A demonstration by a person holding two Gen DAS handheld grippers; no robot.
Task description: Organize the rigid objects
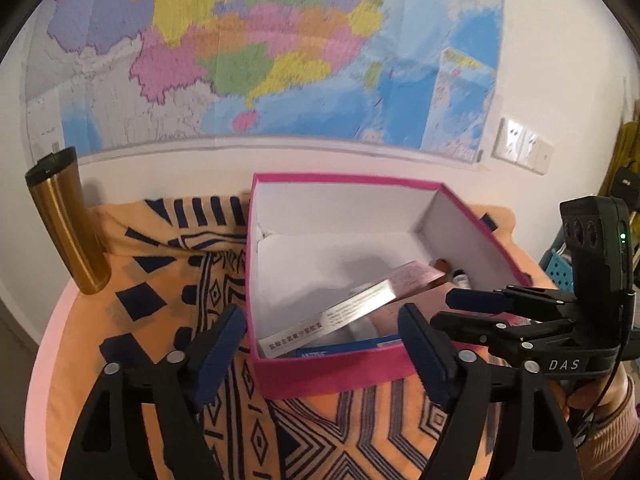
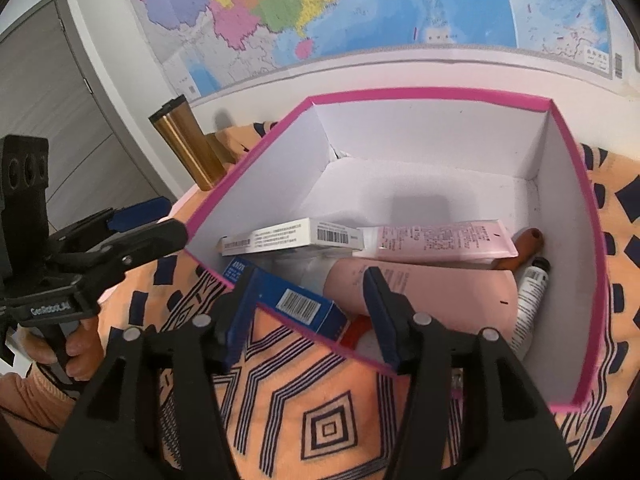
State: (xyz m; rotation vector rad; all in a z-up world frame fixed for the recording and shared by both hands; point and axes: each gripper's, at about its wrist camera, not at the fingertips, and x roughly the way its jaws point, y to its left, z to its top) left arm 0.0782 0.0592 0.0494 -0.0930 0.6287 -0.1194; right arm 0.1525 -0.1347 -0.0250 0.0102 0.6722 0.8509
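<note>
- Left hand-held gripper (image 1: 320, 344) nearest the lens, jaws apart and empty, straddling the near left corner of the pink box (image 1: 332, 376).
- Right hand-held gripper (image 2: 304, 312) likewise apart, clamped on nothing, fingers either side of the box's near wall, one blue pad just in front of the blue carton (image 2: 296, 304).
- Risk: box wall caught by a closing jaw instead of an item, dragging the light cardboard box across the patterned cloth (image 2: 328, 428) toward the desk's near edge.
- Risk: white carton (image 2: 292, 236) propped at a tilt on other items; likely to slide or flip if nudged while reaching past it.
- Risk: both tools crowding the same near side of the box; collision likely if both go in together.
- Risk: gold tumbler (image 1: 66, 220) upright at the far left edge of the desk, beside the wall; could topple under a wide sweep of the left hand.
- Box open, no lid seen, white inside, pink outside, far half bare.
- Contents gathered along the near side: white carton with barcode, pink tube (image 2: 440, 240) lying flat, larger pink tube (image 2: 436, 292) beneath it, blue carton against the near wall, white tube with black cap (image 2: 530, 300) and a brown item (image 2: 526, 244) by the right wall.
- Something red under the blue carton, too hidden to name.
</note>
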